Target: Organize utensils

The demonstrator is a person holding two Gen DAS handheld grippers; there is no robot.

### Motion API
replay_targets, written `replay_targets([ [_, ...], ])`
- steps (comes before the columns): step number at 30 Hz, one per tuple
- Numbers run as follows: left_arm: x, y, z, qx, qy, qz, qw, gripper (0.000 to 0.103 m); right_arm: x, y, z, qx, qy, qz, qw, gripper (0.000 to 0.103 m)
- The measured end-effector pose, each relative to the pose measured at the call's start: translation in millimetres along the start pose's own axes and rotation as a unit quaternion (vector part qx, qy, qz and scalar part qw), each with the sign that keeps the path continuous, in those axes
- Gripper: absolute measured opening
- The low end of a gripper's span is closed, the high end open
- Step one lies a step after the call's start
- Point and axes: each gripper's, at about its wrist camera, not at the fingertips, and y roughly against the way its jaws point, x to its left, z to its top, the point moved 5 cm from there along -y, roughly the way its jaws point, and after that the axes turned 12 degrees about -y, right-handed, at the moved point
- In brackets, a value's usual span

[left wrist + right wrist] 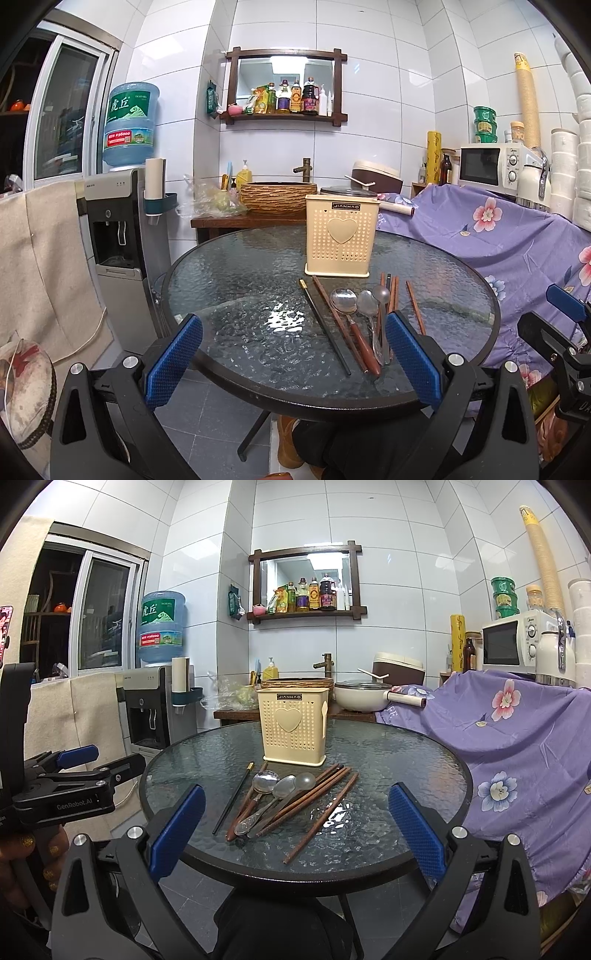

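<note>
A cream perforated utensil holder (342, 236) (293, 729) stands upright on the round glass table (240, 280) (406, 760). In front of it lie several brown chopsticks (415, 308) (321, 816), a black chopstick (325, 326) (232, 797) and three metal spoons (345, 300) (265, 780), loosely piled. My left gripper (293, 356) is open and empty at the table's near edge, just left of the pile. My right gripper (295, 834) is open and empty, low at the near edge, with the pile between its fingers in view.
A water dispenser (118, 236) stands left of the table. A purple floral cloth (498, 236) (517, 731) covers something to the right. A wooden counter with a woven basin (279, 197) stands behind. A microwave (511, 640) is at back right. The left gripper shows in the right wrist view (96, 762).
</note>
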Motion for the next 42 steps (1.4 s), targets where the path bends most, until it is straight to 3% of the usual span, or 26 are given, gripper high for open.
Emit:
replay_targets([
  [29, -0.3, -9.2, -7.9, 0.015, -0.002, -0.007, 0.9999, 0.097, -2.5, -7.7, -2.7, 0.014, -0.001, -0.006, 1.0, 0.098],
  [33, -0.6, -19.6, -12.9, 0.036, 0.003, -0.017, 0.9992, 0.097, -6.2, -16.1, -5.7, 0.029, 0.003, -0.016, 0.999, 0.098],
  [38, -1.5, -42.3, -22.8, 0.083, 0.007, -0.039, 0.9958, 0.097, -20.4, -40.1, -13.3, 0.081, -0.008, -0.025, 0.996, 0.098],
  [42, -0.5, -57.3, -27.2, 0.099, 0.012, -0.053, 0.9936, 0.097, -30.4, -60.2, -18.8, 0.118, -0.005, -0.028, 0.993, 0.098],
])
